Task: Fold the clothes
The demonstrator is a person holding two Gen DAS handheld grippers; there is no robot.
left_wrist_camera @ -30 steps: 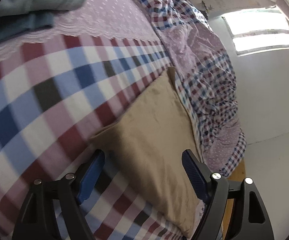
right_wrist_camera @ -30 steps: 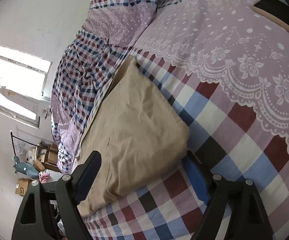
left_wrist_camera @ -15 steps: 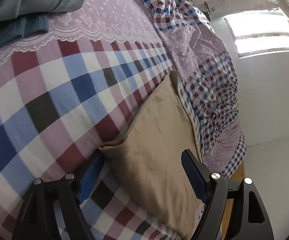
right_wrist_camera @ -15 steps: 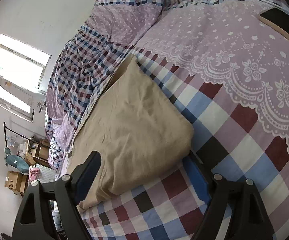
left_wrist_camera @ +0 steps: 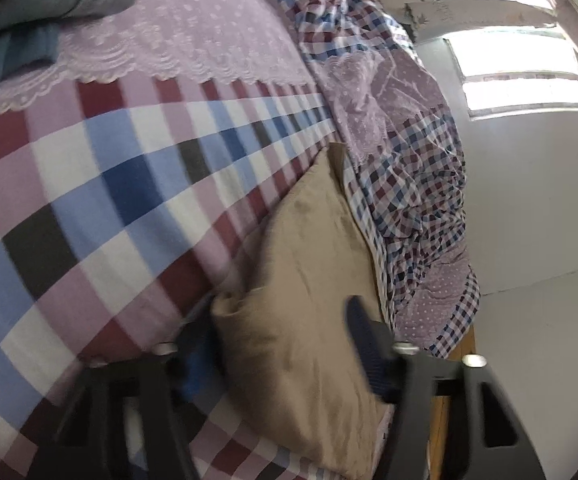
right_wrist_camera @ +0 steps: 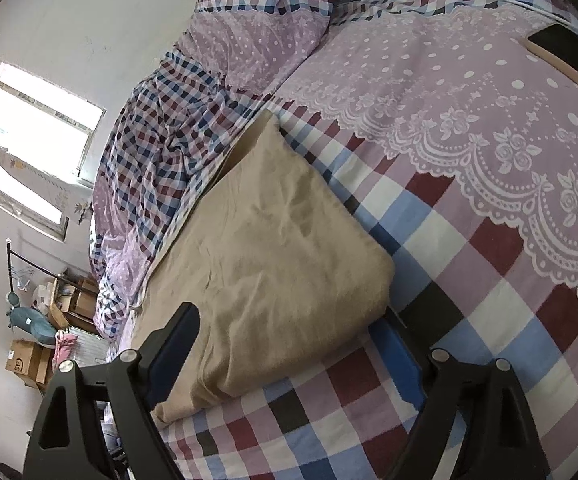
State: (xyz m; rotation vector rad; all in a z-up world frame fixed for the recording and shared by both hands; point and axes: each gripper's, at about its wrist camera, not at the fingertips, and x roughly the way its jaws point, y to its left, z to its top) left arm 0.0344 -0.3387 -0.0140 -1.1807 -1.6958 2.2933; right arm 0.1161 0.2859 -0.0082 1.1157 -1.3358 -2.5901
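A tan folded garment (left_wrist_camera: 309,280) (right_wrist_camera: 273,252) lies flat on the checked bedsheet (left_wrist_camera: 89,184) (right_wrist_camera: 469,280), beside a rumpled duvet. In the left wrist view my left gripper (left_wrist_camera: 281,354) is open, its jaws straddling the garment's near corner; the left finger sits low beside or under that corner, blurred. In the right wrist view my right gripper (right_wrist_camera: 289,348) is open too, with the garment's other near corner and edge between its blue-padded fingers (right_wrist_camera: 399,354). Neither gripper has closed on the cloth.
A rumpled small-check duvet (left_wrist_camera: 405,168) (right_wrist_camera: 157,148) runs along the garment's far side. Grey-blue folded clothes (left_wrist_camera: 49,12) lie on the lilac lace band. A pillow (right_wrist_camera: 265,20) sits at the bed's head. Cardboard boxes (right_wrist_camera: 25,360) stand on the floor.
My left gripper has pushed in on the garment's corner, which now sits deeper between slightly narrower jaws; that view is blurred. The right gripper has edged closer to its corner.
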